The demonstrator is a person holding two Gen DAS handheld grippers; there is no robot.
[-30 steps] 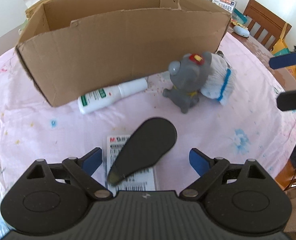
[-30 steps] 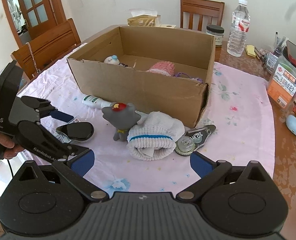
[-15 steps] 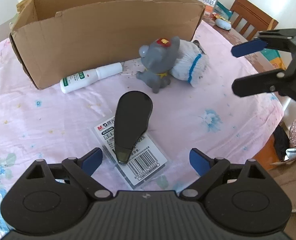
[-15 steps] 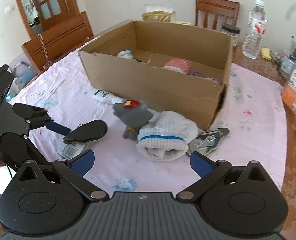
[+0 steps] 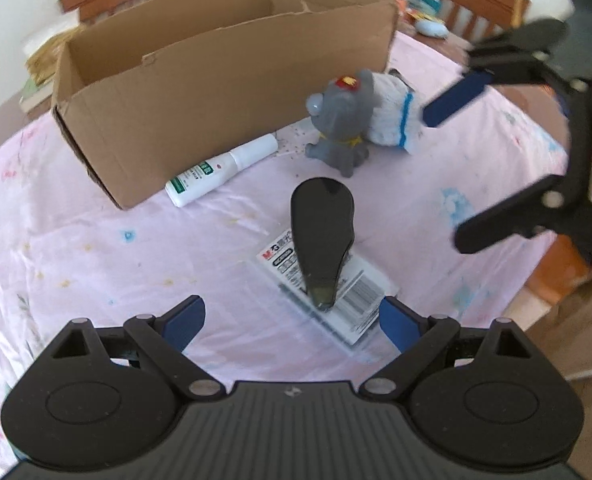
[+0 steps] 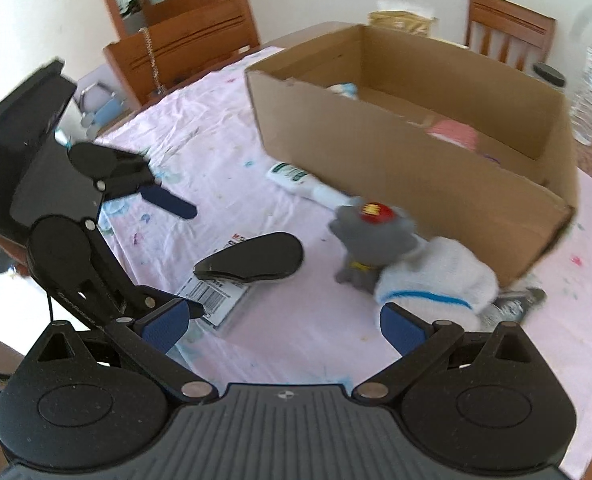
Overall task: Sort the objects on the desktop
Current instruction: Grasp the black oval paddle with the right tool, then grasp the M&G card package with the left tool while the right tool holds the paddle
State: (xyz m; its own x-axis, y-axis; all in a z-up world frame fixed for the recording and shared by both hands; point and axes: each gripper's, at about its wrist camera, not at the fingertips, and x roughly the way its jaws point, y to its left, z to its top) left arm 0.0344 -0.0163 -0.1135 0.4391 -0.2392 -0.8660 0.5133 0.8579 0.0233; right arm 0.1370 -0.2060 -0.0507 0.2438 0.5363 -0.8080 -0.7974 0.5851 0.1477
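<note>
Left gripper (image 5: 291, 322) spread wide, nothing gripped, smooth black teardrop tape dispenser (image 5: 322, 236) laid on a glossy barcoded packet (image 5: 342, 292) just ahead between the jaws, right gripper (image 6: 281, 324) likewise wide and empty, ribbed white sock (image 6: 436, 282) seen just beyond its right jaw.

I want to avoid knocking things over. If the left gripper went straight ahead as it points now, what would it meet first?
Probably the black teardrop-shaped dispenser lying on the barcoded packet, centred just ahead of the open left gripper. The grey toy lies farther on; depth is uncertain.
</note>
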